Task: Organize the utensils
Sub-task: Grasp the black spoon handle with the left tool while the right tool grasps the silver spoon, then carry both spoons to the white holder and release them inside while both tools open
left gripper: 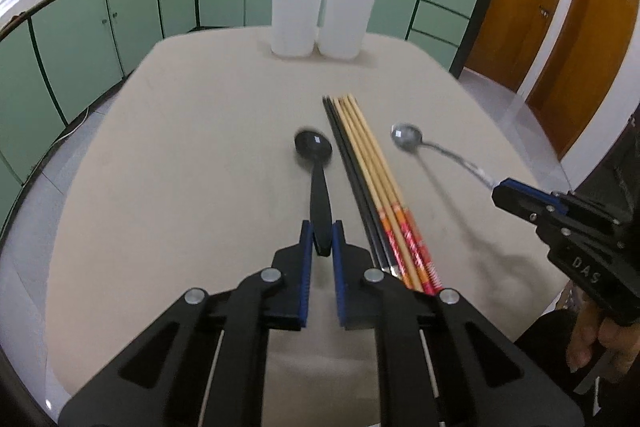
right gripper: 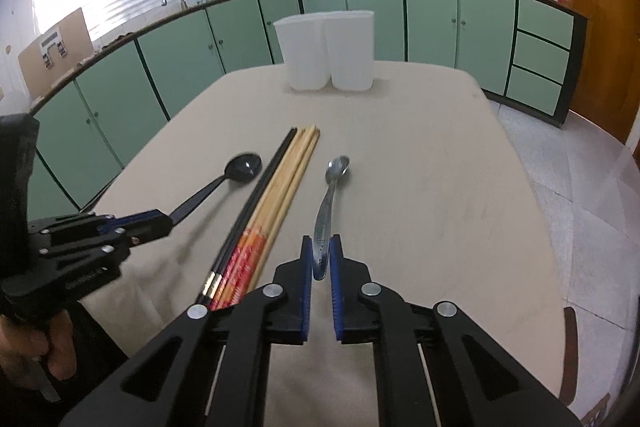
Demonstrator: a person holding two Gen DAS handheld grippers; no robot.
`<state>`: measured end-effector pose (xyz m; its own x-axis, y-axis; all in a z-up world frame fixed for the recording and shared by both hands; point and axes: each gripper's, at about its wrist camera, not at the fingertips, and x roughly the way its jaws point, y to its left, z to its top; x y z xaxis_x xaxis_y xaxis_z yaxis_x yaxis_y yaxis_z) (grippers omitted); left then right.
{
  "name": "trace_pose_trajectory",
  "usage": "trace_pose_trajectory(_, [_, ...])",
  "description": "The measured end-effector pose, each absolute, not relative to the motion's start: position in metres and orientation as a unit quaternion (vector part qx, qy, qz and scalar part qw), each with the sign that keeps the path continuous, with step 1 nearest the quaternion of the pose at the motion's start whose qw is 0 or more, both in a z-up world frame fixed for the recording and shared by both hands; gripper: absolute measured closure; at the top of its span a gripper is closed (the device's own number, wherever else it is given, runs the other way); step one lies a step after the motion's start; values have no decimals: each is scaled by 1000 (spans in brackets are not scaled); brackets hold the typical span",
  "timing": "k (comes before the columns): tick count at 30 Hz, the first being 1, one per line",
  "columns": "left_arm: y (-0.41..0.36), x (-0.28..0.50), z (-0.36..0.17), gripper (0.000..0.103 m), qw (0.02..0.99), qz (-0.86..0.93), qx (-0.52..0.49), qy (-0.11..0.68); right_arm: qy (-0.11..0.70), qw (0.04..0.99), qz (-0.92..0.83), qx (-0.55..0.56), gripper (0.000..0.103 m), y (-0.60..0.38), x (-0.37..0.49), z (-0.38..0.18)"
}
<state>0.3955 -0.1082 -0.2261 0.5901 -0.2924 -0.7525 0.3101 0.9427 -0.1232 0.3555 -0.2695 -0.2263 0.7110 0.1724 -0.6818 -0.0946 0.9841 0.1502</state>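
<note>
My left gripper (left gripper: 322, 233) is shut on the handle of a black spoon (left gripper: 316, 163), held just above the table. My right gripper (right gripper: 321, 253) is shut on the handle of a metal spoon (right gripper: 334, 183), also lifted. The right gripper (left gripper: 505, 191) and metal spoon (left gripper: 408, 137) show in the left wrist view; the left gripper (right gripper: 158, 221) and black spoon (right gripper: 240, 167) show in the right wrist view. A bundle of black and wooden chopsticks (left gripper: 370, 183) (right gripper: 276, 195) lies on the table between the two spoons.
Two white plastic containers (left gripper: 322, 17) (right gripper: 330, 49) stand side by side at the far edge of the beige table (left gripper: 200, 147) (right gripper: 440, 187). Green kitchen cabinets (left gripper: 100, 27) curve behind. A chair back (right gripper: 570, 355) sits at the right.
</note>
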Motion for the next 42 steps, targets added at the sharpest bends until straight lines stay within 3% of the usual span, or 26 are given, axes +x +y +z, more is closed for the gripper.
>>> trace_pose_trajectory(10, [-93,399,-194,95,902,-166,3,399,357,931,71,33,101,-266,362,-198])
trace_pose_trajectory(29, [-92,434,-128,100,899,-207,30,385,371,922,104,22,101,-272,399,-136])
trace_pose_trajectory(42, [-102,504,-68,100,902,-223,45,366,375,918,126,19,101,-274,462,-64])
